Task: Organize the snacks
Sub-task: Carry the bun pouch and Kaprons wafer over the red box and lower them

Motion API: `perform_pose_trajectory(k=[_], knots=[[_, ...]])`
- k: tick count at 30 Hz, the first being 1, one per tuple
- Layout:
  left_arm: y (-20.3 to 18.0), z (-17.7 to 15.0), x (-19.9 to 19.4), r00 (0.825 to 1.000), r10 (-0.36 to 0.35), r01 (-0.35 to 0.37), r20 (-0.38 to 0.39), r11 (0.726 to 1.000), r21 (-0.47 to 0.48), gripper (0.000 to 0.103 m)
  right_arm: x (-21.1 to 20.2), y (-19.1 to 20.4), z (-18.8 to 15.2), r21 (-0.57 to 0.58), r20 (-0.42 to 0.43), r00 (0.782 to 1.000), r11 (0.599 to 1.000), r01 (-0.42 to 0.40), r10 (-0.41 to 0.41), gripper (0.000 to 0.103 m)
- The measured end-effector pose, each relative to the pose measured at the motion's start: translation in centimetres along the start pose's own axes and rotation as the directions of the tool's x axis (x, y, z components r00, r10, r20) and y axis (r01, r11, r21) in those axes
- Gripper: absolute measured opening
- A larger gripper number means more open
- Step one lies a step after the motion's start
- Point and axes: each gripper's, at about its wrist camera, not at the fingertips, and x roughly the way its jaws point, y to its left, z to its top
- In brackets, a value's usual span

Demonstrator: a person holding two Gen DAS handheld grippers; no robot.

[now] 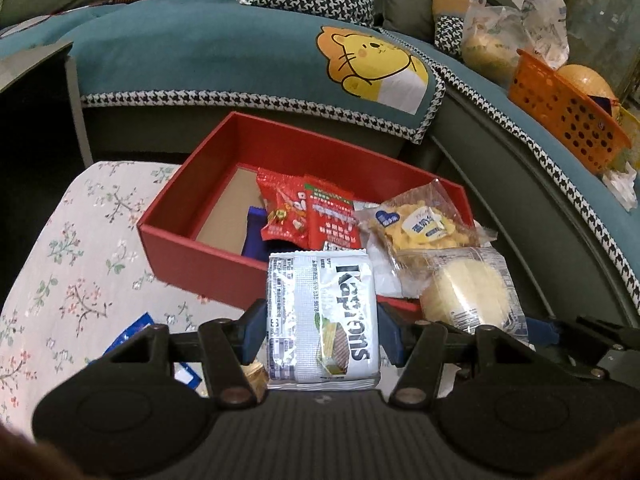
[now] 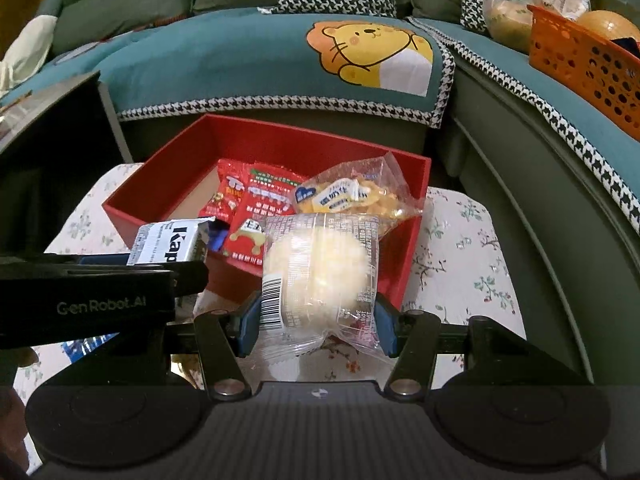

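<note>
My left gripper (image 1: 322, 330) is shut on a silver wafer packet (image 1: 323, 316), held at the near wall of the red box (image 1: 188, 196). My right gripper (image 2: 318, 322) is shut on a clear-wrapped round cream bun (image 2: 318, 270), held at the box's near right corner (image 2: 408, 264). Inside the box lie two red snack packets (image 1: 308, 210), a clear bag of yellow puffs (image 1: 420, 226) and a blue packet (image 1: 254, 236). The bun (image 1: 466, 290) shows right of the wafer packet in the left wrist view. The wafer packet (image 2: 170, 242) and left gripper body (image 2: 92, 300) show at left in the right wrist view.
The box stands on a floral-cloth table (image 1: 72, 264). Blue-and-white packets (image 1: 132, 334) lie on the cloth near my left gripper. A teal-covered sofa (image 1: 224, 52) runs behind and to the right, with an orange basket (image 1: 560, 110) and plastic bags (image 1: 496, 36) on it. A dark cabinet (image 2: 52, 148) stands at left.
</note>
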Motion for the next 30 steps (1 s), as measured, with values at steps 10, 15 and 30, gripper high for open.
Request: perform_pose_trajectory(k=[10,15,30], knots=[[-0.3,1.3,0.6,1.0,-0.001,0.001,0.028,1.0,-0.006,0.065,0.5,-0.7,1.0,0.021,0.033,0.999,1.0,0.019,-0.02,0.063],[-0.5,2.2,1.2,0.999,0.01,-0.01,0.045,1.0,0.005,0.065,1.2,-1.1,1.9,0.034,0.047,0.999,0.999,0.022,-0.023,0.063],[0.1,3.7,3.6,0.999,0.03,-0.029,0.045,0.999,-0.013,0.065,4.0,-1.6,3.4,0.033,0.049,0.998,0.999,0.034,-0.035,0.063]])
